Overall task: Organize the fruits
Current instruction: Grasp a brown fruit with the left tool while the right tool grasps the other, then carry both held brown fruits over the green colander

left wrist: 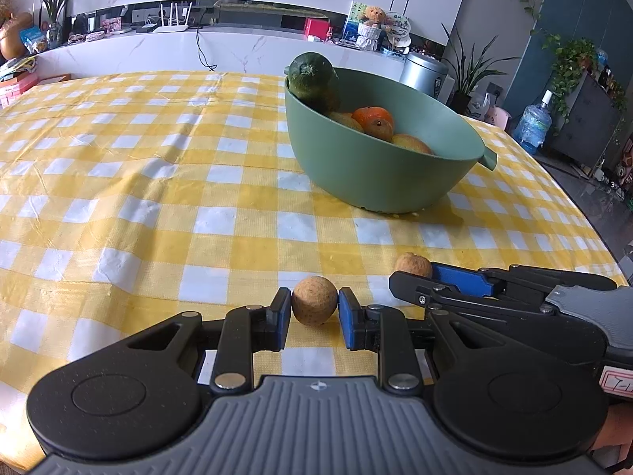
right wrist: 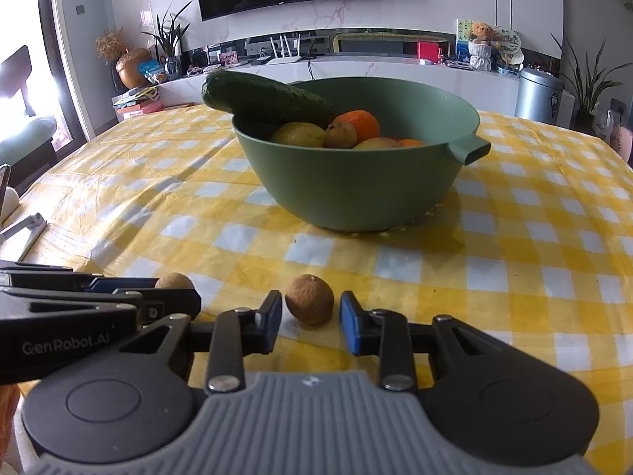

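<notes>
Two small brown round fruits lie on the yellow checked cloth. My left gripper (left wrist: 315, 308) is shut on one brown fruit (left wrist: 314, 300), with both blue pads against its sides; the right wrist view shows that fruit (right wrist: 174, 279) half hidden behind the left gripper (right wrist: 170, 293). The other brown fruit (right wrist: 309, 299) rests between the pads of my right gripper (right wrist: 311, 306), a thin sliver of cloth showing on each side, so the pads do not press it. In the left wrist view this fruit (left wrist: 411, 263) peeks over the right gripper (left wrist: 414, 274).
A green bowl (left wrist: 379, 170) (right wrist: 356, 190) with a side spout stands beyond both grippers. It holds a cucumber (right wrist: 265, 97), oranges (left wrist: 374, 118) and yellowish fruit. The table's right edge (left wrist: 585, 213) drops to the floor. A metal stand (right wrist: 23, 229) sits at the left edge.
</notes>
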Available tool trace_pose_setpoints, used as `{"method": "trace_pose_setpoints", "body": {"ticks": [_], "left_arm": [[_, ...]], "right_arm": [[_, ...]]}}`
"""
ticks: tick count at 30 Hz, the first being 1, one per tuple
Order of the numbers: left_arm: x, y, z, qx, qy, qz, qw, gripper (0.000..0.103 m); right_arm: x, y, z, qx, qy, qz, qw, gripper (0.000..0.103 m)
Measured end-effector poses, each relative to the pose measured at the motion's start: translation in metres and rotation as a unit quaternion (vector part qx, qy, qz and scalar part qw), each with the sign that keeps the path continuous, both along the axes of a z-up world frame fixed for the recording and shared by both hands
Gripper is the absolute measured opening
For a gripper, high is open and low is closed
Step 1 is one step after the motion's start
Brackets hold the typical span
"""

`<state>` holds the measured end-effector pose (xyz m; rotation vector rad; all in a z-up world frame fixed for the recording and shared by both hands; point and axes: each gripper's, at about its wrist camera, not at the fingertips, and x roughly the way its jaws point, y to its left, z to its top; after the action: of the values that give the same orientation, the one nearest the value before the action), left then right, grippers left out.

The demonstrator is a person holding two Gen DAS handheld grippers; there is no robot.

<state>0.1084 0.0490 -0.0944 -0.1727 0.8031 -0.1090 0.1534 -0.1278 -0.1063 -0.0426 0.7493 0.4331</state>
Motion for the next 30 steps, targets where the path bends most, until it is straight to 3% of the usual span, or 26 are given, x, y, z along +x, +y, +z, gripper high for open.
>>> {"method": "trace_pose_setpoints", "body": {"ticks": [14, 30], "left_arm": [[-0.008, -0.008, 0.015, 0.014, -0.009, -0.005, 0.9999, 0.028], [-0.018, -0.035, 0.064, 0.021, -0.058, -0.027, 0.9977, 0.028]], "right_arm": [[-0.004, -0.006, 0.007, 0.014, -0.008, -0.006, 1.000, 0.024], [-0.039, -0.038, 0.054, 0.035, -0.082, -0.008, 0.996, 0.023]]}}
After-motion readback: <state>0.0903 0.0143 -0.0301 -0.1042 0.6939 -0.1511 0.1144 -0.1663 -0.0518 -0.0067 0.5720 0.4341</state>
